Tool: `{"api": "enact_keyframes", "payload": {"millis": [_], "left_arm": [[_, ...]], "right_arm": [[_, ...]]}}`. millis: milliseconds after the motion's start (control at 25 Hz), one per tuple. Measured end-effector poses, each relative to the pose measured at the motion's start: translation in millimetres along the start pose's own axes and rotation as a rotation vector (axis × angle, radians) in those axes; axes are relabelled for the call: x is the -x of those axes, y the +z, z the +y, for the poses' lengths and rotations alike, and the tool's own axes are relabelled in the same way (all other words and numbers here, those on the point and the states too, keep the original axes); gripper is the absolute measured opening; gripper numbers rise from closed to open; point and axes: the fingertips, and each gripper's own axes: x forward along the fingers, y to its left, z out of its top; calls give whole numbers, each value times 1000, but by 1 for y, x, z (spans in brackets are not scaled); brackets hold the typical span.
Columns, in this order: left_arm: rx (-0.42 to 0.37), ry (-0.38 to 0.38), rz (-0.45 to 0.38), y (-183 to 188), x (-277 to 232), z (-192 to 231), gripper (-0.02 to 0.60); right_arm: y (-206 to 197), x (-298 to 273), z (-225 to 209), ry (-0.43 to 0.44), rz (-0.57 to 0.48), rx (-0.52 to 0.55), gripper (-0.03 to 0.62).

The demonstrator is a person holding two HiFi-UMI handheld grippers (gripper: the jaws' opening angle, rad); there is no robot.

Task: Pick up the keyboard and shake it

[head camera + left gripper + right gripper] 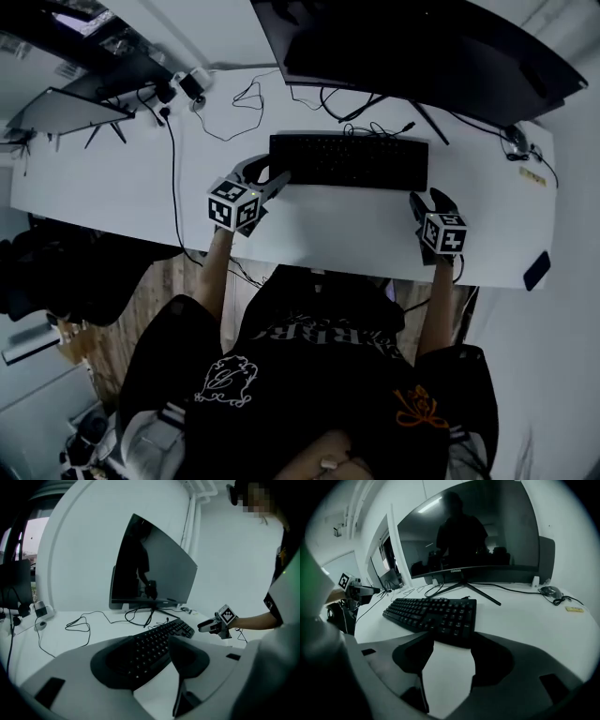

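White desk [328, 239] fills the head view, and we see the keyboard [349, 161] lying flat near its middle, with the monitor [412, 52] at 12 o'clock behind it. A bare strip of desk runs from the keyboard's front edge to the near desk edge at 6 o'clock. Loose cables [239, 103] lie at 11 o'clock. The left gripper [267, 180] sits at the keyboard's 9 o'clock end, and the right gripper [427, 199] is just off its 4 o'clock corner.

From the left gripper view, we find its jaws apart, with the keyboard's end between them and not pinched.

From the right gripper view, we find its jaws wide. Only bare desk lies between them, and the keyboard's corner lies just beyond the tips.
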Motion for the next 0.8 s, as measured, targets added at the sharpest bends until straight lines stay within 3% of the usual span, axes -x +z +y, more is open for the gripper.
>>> {"api": "enact_keyframes", "payload": {"millis": [120, 400, 640, 800], "left_arm": [[11, 10, 77, -13, -16, 20, 257], [110, -29, 277, -52, -44, 67, 336], [239, -131, 281, -51, -72, 89, 379], [254, -150, 293, -51, -87, 96, 379]], "right_arm": [[-9, -16, -8, 37, 48, 25, 284], [-14, -31, -7, 65, 88, 56, 308], [-19, -39, -6, 55, 115, 54, 313], [-22, -44, -6, 40, 134, 45, 319]]}}
